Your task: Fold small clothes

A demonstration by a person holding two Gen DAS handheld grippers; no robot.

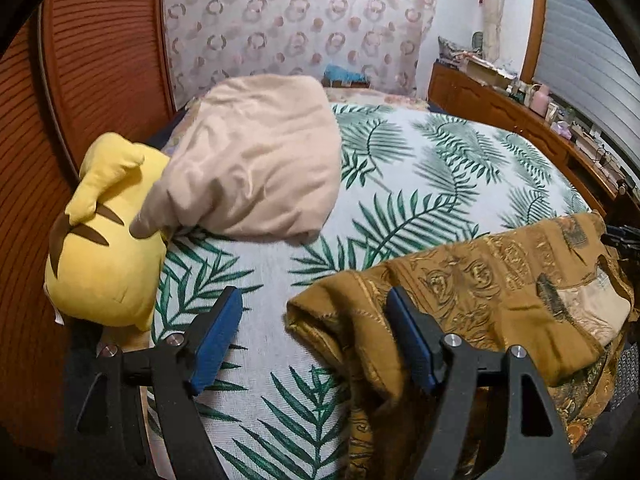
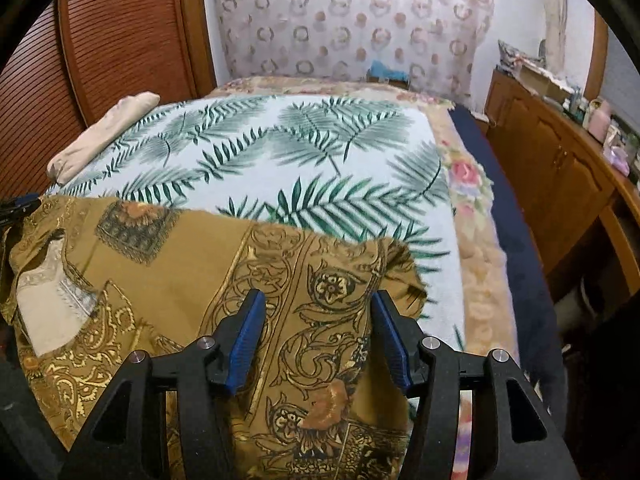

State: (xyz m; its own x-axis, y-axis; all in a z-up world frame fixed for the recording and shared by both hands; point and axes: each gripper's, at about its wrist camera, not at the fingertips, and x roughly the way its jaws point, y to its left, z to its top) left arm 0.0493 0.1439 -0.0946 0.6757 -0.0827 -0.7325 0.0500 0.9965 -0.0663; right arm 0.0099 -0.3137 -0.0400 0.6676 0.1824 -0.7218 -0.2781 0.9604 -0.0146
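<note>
The left gripper (image 1: pixel 314 336) hangs over the near edge of the bed with its blue-padded jaws wide apart; the corner of an ochre patterned garment (image 1: pixel 480 288) sits between them, brushing the right-hand pad, with no squeeze on it. The right gripper (image 2: pixel 318 338) is over the same garment (image 2: pixel 180 264) at its other end, jaws standing apart and no pad pressing the cloth, which lies flat beneath and between them. The garment is spread across the near part of a white bedspread printed with green palm fronds (image 1: pixel 420 184), one edge draping off the front of the bed. It shows gold scrollwork and a pale neckline panel (image 2: pixel 52 308).

Farther up the bed on the left lies a folded beige cloth (image 1: pixel 256 156), its lower corner resting on a yellow plush toy (image 1: pixel 104 264) at the bed's edge beside a reddish slatted wardrobe door (image 1: pixel 80 80). A cluttered wooden cabinet (image 2: pixel 560 168) runs along the right wall.
</note>
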